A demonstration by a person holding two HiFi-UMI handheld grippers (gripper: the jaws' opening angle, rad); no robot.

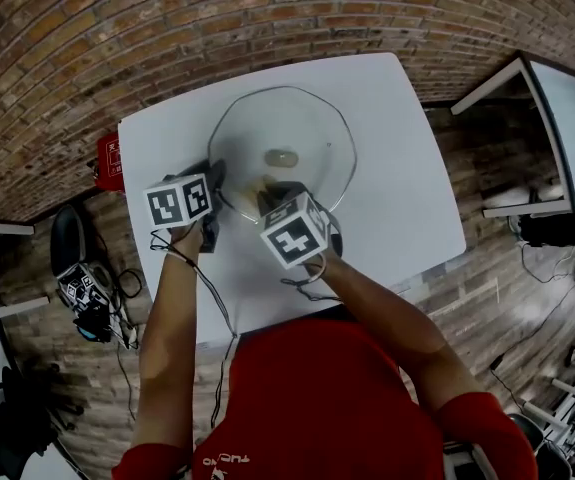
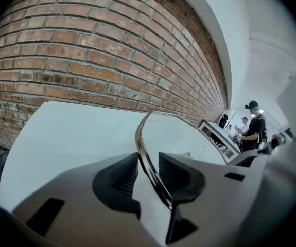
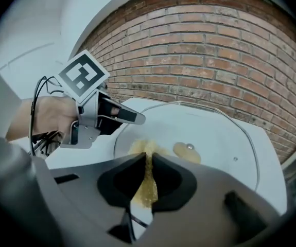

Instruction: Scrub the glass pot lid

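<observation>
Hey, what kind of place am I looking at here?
Probably a workshop or lab space, not a home kitchen: a bare brick wall, a plain white table on wood flooring, and cables and gear heaped on the floor beside it.

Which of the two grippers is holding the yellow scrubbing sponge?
The right gripper: its jaws pinch the yellow scrubbing sponge on the round glass pot lid, while the left gripper clamps the lid's metal rim instead.
</observation>
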